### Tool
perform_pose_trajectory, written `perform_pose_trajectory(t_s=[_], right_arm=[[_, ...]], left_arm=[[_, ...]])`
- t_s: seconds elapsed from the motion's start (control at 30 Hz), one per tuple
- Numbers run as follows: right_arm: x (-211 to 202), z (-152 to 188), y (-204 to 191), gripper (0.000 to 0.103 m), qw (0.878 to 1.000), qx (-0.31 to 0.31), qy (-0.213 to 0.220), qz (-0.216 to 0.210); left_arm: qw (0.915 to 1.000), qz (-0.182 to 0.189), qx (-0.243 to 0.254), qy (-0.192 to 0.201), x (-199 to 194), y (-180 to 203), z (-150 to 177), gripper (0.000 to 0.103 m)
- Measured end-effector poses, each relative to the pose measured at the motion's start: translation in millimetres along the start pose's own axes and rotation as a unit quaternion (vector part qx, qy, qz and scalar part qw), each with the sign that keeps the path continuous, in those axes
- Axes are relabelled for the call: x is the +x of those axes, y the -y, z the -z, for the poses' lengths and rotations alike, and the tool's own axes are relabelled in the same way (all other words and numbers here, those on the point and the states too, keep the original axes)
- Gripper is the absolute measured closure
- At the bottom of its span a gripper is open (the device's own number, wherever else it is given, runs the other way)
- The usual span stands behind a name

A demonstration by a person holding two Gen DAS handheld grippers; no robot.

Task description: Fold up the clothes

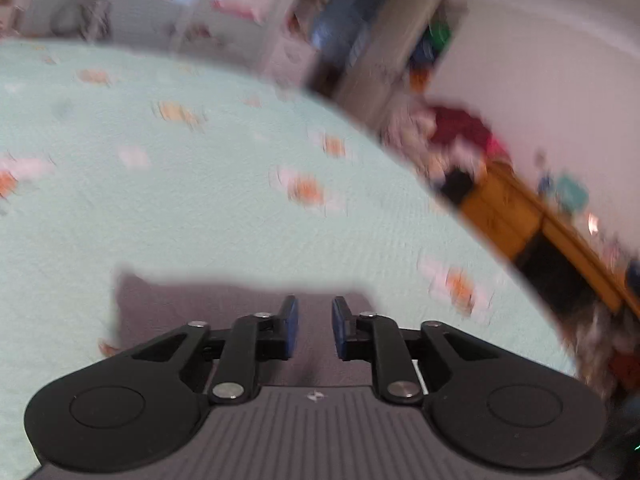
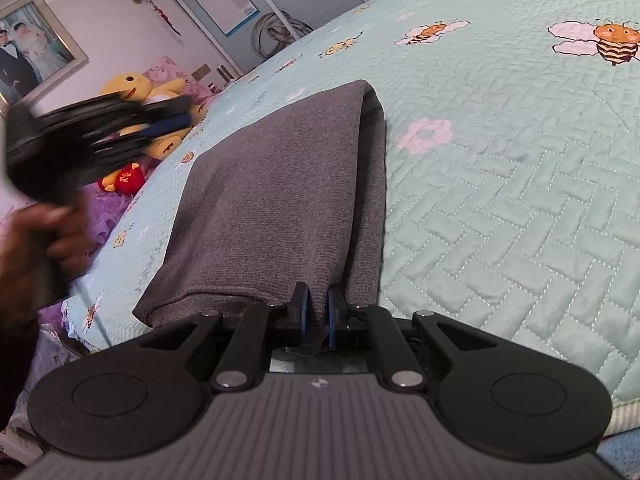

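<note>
A grey garment (image 2: 272, 184) lies folded into a long strip on the mint quilted bed cover (image 2: 500, 200). My right gripper (image 2: 316, 296) is shut on the garment's near end, with a bunch of cloth pinched between the blue pads. My left gripper (image 2: 176, 120) shows blurred in the air at the left, off the cloth, held by a person's hand (image 2: 44, 240). In the blurred left wrist view, the left gripper (image 1: 315, 304) has its pads a little apart with nothing between them. The grey garment (image 1: 200, 300) lies below and behind it.
A yellow plush toy (image 2: 132, 84) and a red one (image 2: 128, 178) sit beyond the bed's left edge, under a framed photo (image 2: 28, 52). In the left wrist view a wooden cabinet (image 1: 504, 208) and a heap of clothes (image 1: 460, 132) stand past the bed.
</note>
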State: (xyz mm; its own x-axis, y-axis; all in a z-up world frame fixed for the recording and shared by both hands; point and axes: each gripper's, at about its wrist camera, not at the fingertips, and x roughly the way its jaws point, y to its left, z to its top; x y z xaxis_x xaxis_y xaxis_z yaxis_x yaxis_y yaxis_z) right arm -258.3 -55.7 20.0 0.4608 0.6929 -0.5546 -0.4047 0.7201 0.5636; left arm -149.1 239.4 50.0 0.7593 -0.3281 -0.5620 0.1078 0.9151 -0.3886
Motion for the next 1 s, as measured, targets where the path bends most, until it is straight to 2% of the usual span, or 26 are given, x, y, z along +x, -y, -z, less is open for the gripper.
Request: perform_pose_trajectory(t_s=[0.07, 0.13, 0.23, 0.33, 0.43, 0.57, 0.67, 0.73, 0.77, 0.83, 0.93, 1.0], right_arm=[[-0.2, 0.8, 1.7, 0.094, 1.0, 0.002, -0.001, -0.004], [-0.5, 0.2, 3.6, 0.094, 1.0, 0.001, -0.005, -0.007], [-2.5, -3.4, 5.6, 0.094, 1.0, 0.001, -0.014, -0.015], [-7.3, -19.0, 7.6, 0.088, 0.999, 0.01, -0.022, -0.029], [-23.4, -42.7, 0.0, 0.088, 0.999, 0.001, 0.019, -0.048], [-14.9, -86.3, -5.1, 0.088, 0.99, 0.038, 0.074, -0.117], [31.6, -117.9, -9.7, 0.088, 0.984, 0.057, 0.068, -0.153], [74.3, -132.7, -4.5, 0.088, 0.982, 0.071, 0.049, -0.167], [100.0, -134.2, 5.3, 0.088, 0.987, 0.076, 0.025, -0.138], [148.6, -136.6, 24.5, 0.103, 0.992, 0.087, -0.021, -0.087], [156.9, -129.2, 45.1, 0.103, 0.986, 0.114, -0.014, -0.118], [149.6, -128.8, 32.5, 0.103, 0.992, 0.079, -0.014, -0.095]], left_arm=[[0.9994, 0.006, -0.035, 0.007, 16.4, -19.5, 30.6, 0.098], [0.9985, 0.015, -0.051, 0.01, 12.3, -23.8, 33.2, 0.099], [0.9984, 0.023, -0.05, 0.009, 13.6, -27.0, 32.3, 0.099], [0.9982, 0.031, -0.049, 0.016, 13.3, -28.7, 37.2, 0.099], [0.9985, 0.029, -0.04, 0.024, 9.1, -26.6, 39.6, 0.099], [0.9987, 0.026, -0.033, 0.028, 3.6, -25.6, 41.4, 0.099], [0.9988, 0.028, -0.031, 0.026, 2.8, -26.4, 41.0, 0.099], [0.9986, 0.033, -0.034, 0.024, 3.2, -29.2, 40.5, 0.099], [0.9986, 0.033, -0.035, 0.022, 3.6, -30.5, 40.5, 0.099], [0.9985, 0.034, -0.038, 0.021, 3.8, -32.5, 40.4, 0.099], [0.9987, 0.032, -0.03, 0.024, 2.3, -30.0, 42.6, 0.099], [0.999, 0.028, -0.024, 0.027, 0.9, -27.1, 43.4, 0.099]])
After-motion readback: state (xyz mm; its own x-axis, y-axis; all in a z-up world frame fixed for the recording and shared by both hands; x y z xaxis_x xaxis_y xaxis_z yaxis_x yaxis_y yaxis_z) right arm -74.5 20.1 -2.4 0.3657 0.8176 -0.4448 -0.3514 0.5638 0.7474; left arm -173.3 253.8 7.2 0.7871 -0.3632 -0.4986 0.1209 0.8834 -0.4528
